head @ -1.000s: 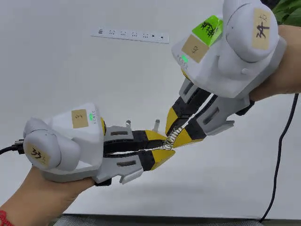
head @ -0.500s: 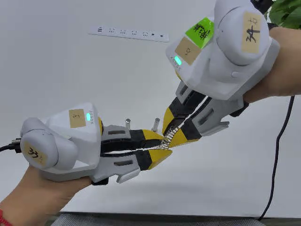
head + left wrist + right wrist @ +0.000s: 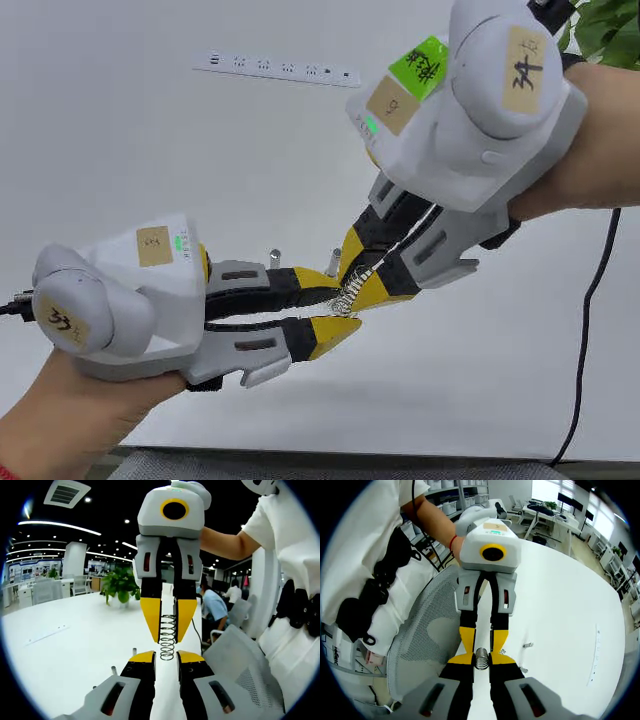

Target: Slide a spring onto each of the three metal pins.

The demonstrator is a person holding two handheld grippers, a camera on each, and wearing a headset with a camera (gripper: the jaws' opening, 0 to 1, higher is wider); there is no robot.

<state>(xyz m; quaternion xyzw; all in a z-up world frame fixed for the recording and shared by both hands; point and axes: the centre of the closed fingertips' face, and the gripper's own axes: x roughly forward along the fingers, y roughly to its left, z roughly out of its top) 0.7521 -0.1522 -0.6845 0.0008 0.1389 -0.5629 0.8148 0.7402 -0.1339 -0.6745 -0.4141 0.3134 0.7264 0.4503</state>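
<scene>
The white surface (image 3: 140,170) stretched wide under even, soft light. A white power strip (image 3: 277,69) lay flat near its far side, and a thin black cable (image 3: 586,320) trailed down over its right part. Green plant leaves (image 3: 603,25) showed at the top right corner of the head view. In the left gripper view the ceiling was dark, with a square vent (image 3: 66,492), long light strips (image 3: 60,526) and small round spots; a white column (image 3: 74,560) rose behind. A grey mesh chair (image 3: 420,640) stood at the surface's near edge. Shelves with bins (image 3: 452,497), bright windows (image 3: 555,495) and further desks (image 3: 542,512) lay beyond.
</scene>
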